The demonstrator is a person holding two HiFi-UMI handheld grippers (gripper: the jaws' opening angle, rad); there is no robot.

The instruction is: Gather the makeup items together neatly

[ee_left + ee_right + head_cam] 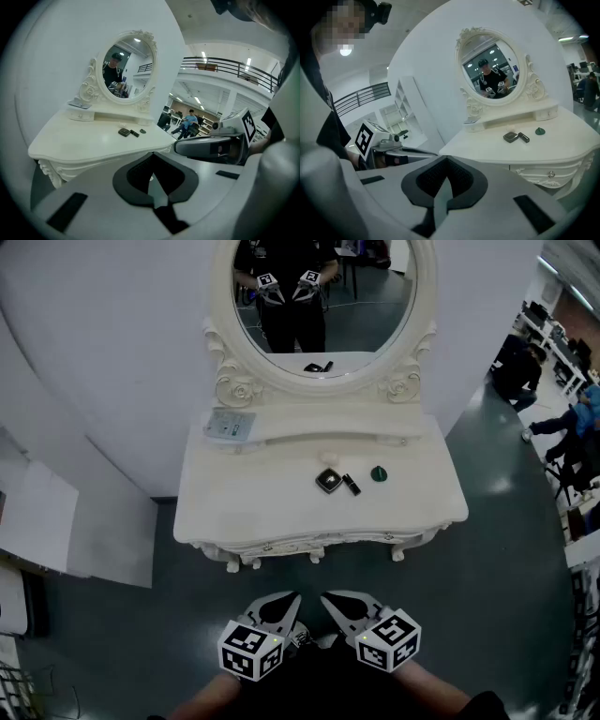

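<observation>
Three makeup items lie on the white dressing table (244, 512): a dark square compact (328, 481), a small black tube (352, 485) right of it, and a dark green cone-shaped piece (379, 473) further right. The same three show far off in the left gripper view: compact (123, 132), tube (134, 133), green piece (143, 131). They show too in the right gripper view: compact (510, 137), tube (523, 138), green piece (540, 131). My left gripper (292, 601) and right gripper (328, 600) hang side by side before the table's front edge, well short of the items. Both are shut and empty.
An oval mirror (323, 287) in a carved white frame stands at the table's back, over a low shelf (328, 423). A pale flat card (230, 426) lies at the shelf's left. A white wall is behind; people sit at desks far right (548, 381). White furniture stands at the left (37, 521).
</observation>
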